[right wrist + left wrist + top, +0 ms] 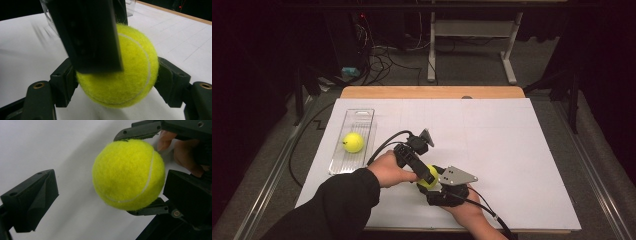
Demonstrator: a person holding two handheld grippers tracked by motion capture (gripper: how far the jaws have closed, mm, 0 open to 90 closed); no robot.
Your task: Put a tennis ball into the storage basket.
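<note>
The right claw [117, 77] pinches a tennis ball [130, 75]: in the right gripper view both of its black jaws press against opposite sides of the ball, which sits just above the white table sheet [22, 50]. In the high view this claw [438, 181] is near the front edge of the table, held in the person's right hand [469, 210], with the ball [428, 178] showing yellow between the two grippers.

The left claw [110, 192] is spread. In the left gripper view one of its jaws stands well clear of the ball [128, 173] on the left, and the other is close beside it on the right; whether that jaw touches the ball cannot be told. In the high view the left hand [389, 170] holds this claw [426, 175] against the same ball from the left.

A second tennis ball [353, 142] lies in a clear plastic tray [362, 116] at the left of the sheet, well apart from both claws.
</note>
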